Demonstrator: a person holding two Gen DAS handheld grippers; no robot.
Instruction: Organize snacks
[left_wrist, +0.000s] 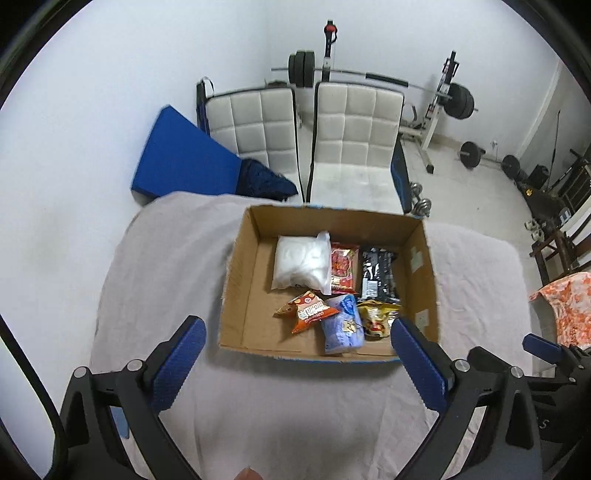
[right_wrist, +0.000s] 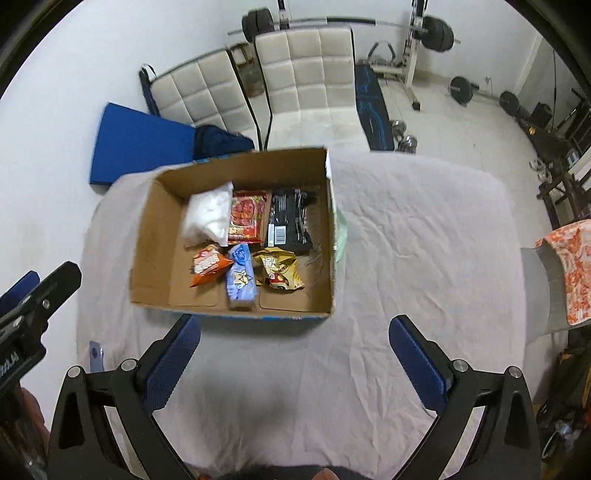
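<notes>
An open cardboard box (left_wrist: 236, 280) (right_wrist: 147, 240) stands on a cloth-covered table (left_wrist: 166, 258) (right_wrist: 424, 240). Inside lie a white bag (left_wrist: 301, 266) (right_wrist: 208, 216), a red packet (left_wrist: 343, 267) (right_wrist: 247, 216), a black packet (left_wrist: 378, 273) (right_wrist: 290, 218), an orange snack bag (left_wrist: 306, 312) (right_wrist: 207, 266), a pale blue packet (left_wrist: 341, 325) (right_wrist: 242, 282) and a gold packet (left_wrist: 376, 317) (right_wrist: 279, 273). My left gripper (left_wrist: 297, 332) hovers open before the box's near wall, holding nothing. My right gripper (right_wrist: 295, 332) is open and empty over bare cloth, just right of the box's front.
Two white padded chairs (left_wrist: 354, 147) (right_wrist: 306, 81) and a blue mat (left_wrist: 181, 158) (right_wrist: 136, 144) stand behind the table. Barbells and weight racks (left_wrist: 443, 96) (right_wrist: 424, 33) fill the back. An orange patterned cloth (left_wrist: 569, 302) (right_wrist: 569, 266) hangs at the right.
</notes>
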